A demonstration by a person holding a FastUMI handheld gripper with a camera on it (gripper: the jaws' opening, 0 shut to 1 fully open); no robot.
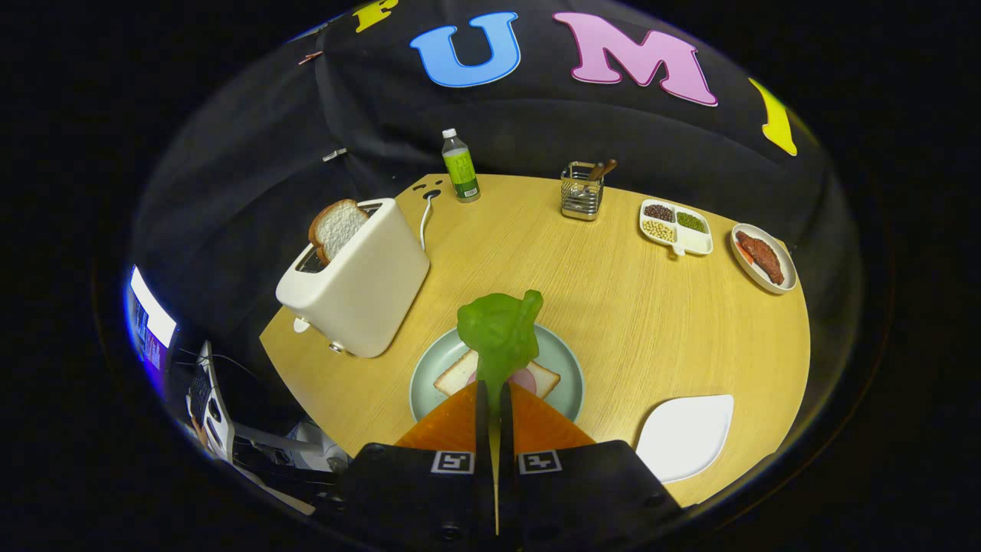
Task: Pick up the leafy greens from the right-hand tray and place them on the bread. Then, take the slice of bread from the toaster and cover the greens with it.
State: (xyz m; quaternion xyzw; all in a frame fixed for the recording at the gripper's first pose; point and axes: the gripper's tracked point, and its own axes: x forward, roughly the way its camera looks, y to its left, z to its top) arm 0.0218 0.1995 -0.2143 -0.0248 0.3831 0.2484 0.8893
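Note:
My gripper [494, 392] is shut on the leafy greens [498, 331], a floppy green leaf that sticks up from between the fingertips. It hangs over the pale green plate [569, 369] just ahead of the fingers. On that plate lies a slice of bread [460, 372] with a pink slice [526, 379] on top. To the left of the plate stands a white toaster [360, 280] with a slice of bread [336, 228] poking out of its slot. Right of the fingers lies the bare white tray [684, 437].
At the table's far edge stand a green-labelled bottle [460, 166] and a metal utensil holder [581, 191]. Far right are a divided dish of beans [676, 227] and an oval plate of meat [763, 258]. A cord [424, 218] runs behind the toaster.

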